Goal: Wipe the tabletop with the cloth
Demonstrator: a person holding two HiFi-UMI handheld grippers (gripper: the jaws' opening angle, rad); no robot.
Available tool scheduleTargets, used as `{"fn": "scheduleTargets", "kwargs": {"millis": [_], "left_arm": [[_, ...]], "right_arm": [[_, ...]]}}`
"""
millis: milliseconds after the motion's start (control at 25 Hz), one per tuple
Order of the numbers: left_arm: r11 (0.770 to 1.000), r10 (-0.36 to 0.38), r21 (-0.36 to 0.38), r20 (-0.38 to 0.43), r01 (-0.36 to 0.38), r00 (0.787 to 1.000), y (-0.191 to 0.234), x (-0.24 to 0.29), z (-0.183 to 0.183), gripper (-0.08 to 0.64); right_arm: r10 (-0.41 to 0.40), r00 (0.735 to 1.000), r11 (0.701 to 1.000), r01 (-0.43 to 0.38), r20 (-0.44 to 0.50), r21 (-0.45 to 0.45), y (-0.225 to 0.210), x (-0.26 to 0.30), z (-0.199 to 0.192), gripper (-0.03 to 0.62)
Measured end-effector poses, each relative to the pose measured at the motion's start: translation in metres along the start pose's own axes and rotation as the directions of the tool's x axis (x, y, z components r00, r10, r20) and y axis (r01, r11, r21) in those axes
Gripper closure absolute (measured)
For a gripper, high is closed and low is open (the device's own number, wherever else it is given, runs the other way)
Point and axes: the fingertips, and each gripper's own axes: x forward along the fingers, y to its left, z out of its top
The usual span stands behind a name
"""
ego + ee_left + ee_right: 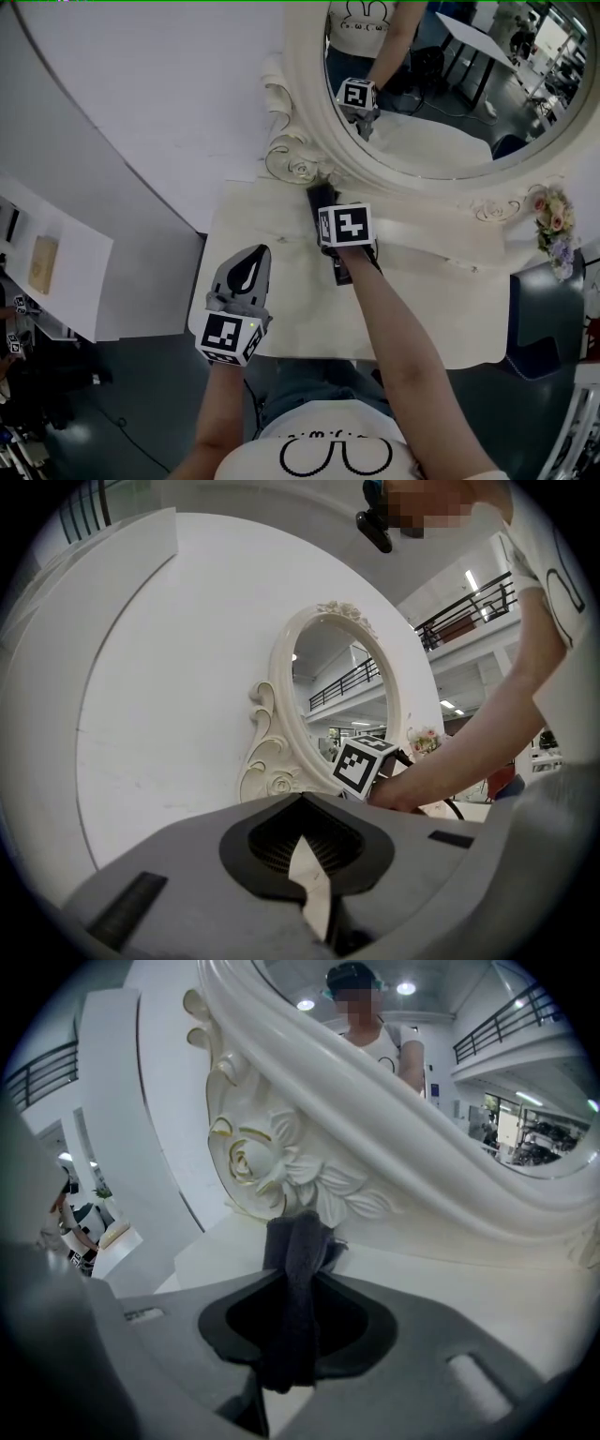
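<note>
Cloth (292, 1241): soft, light, limp; best pinched mid-bundle.
Right gripper (298, 1279): clamped on cloth, near twelve o'clock edge of tabletop (281, 323).
Left gripper (302, 803): closed, empty.

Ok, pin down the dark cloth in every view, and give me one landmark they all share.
Head view: the cloth is at centre, at the right gripper tip, by the base of the mirror frame.
Left gripper view: not in it; only the right gripper's marker cube shows.
Right gripper view: the cloth is at lower centre, pinched between the fingers.
Shared landmark: the frame's carved rose.
</note>
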Motion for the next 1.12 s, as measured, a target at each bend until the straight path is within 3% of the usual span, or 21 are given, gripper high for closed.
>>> {"fn": "scheduleTargets", "kwargs": {"millis": [1120], "left_arm": [[0.998, -0.059, 0.034, -0.012, 0.059, 0.998, -0.128, 0.056, -0.002, 0.558]], "right_arm": [[-0.069, 0.997, 0.995, 0.067, 0.022, 0.077, -0.164, -0.066, -0.040, 0.500]]}}
